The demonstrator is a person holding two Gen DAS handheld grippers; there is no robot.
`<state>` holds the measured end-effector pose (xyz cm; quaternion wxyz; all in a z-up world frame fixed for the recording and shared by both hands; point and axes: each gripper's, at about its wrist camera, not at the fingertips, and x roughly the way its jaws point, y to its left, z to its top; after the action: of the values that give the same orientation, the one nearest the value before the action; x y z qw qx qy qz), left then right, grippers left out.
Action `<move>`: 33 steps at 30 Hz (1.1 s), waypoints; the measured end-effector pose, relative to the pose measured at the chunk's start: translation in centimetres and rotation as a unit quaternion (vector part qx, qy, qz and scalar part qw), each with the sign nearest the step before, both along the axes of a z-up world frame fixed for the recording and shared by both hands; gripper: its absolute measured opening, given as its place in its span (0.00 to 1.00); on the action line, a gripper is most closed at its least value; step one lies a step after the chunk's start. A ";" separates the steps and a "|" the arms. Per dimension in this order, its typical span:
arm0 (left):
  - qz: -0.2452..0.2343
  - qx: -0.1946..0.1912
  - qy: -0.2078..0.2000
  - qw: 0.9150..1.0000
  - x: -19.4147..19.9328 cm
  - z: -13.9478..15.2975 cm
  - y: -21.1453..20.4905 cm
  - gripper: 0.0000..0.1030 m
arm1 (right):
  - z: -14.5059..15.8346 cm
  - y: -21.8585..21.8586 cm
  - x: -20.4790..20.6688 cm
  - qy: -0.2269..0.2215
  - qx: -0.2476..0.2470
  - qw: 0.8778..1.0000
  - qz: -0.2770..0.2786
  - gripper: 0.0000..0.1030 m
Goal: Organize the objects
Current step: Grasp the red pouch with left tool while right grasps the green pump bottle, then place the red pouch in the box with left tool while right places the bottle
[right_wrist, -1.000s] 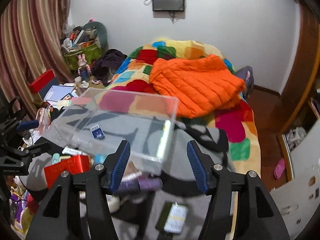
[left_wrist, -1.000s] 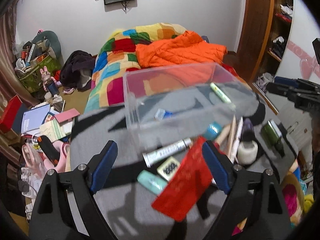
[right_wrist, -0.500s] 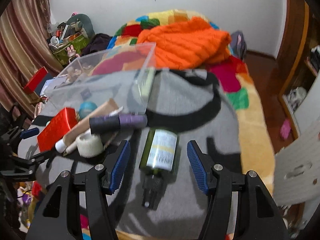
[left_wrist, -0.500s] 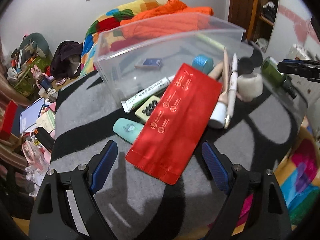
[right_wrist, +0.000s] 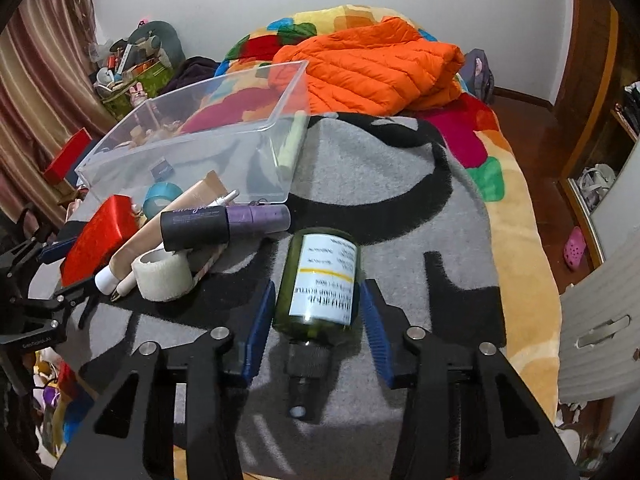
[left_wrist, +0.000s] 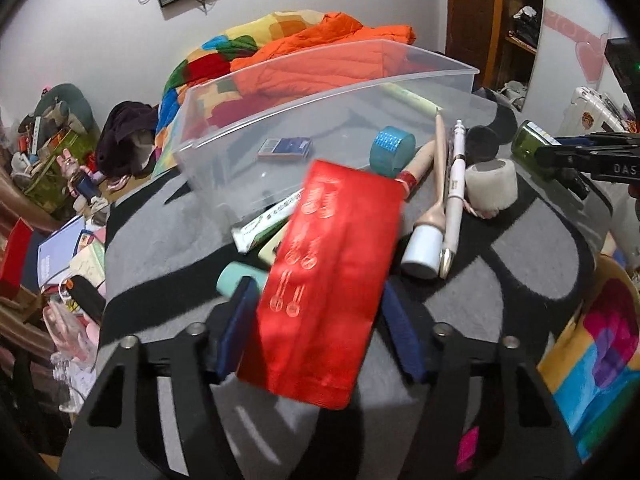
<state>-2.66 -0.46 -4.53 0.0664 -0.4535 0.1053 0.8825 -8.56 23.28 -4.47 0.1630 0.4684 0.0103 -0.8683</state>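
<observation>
Since half a second ago, both of your grippers have dropped closer to the pile and narrowed their jaws. Your left gripper (left_wrist: 316, 320) now has its jaws either side of the red foil packet (left_wrist: 328, 280), close against its edges; whether they are actually pinching it, you cannot tell. Your right gripper (right_wrist: 316, 320) brackets the green bottle (right_wrist: 320, 280), jaws spread with a sliver of gap on each side.

The packet is glossy red with pale printed symbols, lying slantwise on the grey and black blanket (left_wrist: 160, 240), overlapping a white tube (left_wrist: 268, 220) and a mint-green case (left_wrist: 236, 278). The bottle lies on its side, white label up, black cap towards the camera.

Beyond sits the clear plastic bin (left_wrist: 248, 120) holding a small blue box (left_wrist: 284, 147). Beside the packet lie a teal tape roll (left_wrist: 390, 148), a beige tube (left_wrist: 424, 216), a white pen (left_wrist: 454, 196) and a white gauze roll (left_wrist: 490, 184). A purple-and-black tube (right_wrist: 224, 222) lies across the pile just ahead of the bottle.
</observation>
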 end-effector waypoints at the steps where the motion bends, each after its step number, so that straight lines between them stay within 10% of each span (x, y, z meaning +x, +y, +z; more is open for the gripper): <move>1: 0.006 0.005 -0.003 1.000 0.3 0.1 -0.3 0.55 | 0.0 0.0 0.1 0.003 0.002 1.000 0.001 0.38; 21: 0.020 0.049 -0.027 0.998 -2.3 0.4 -0.7 0.67 | -0.8 0.0 0.4 -0.011 -0.003 1.000 0.002 0.38; 24: 0.026 0.058 -0.024 0.998 -2.8 0.4 -0.7 0.54 | -0.6 0.3 0.6 -0.007 -0.013 1.000 -0.002 0.37; 33: 0.046 0.086 0.025 0.995 -1.2 3.7 -2.0 0.54 | 2.2 0.6 0.7 0.036 -0.031 0.999 -0.011 0.37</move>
<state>-3.83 -2.42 -0.81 0.0620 -0.4285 0.0091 0.9014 -7.83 23.92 -2.23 0.1670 0.4315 -0.0160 -0.8864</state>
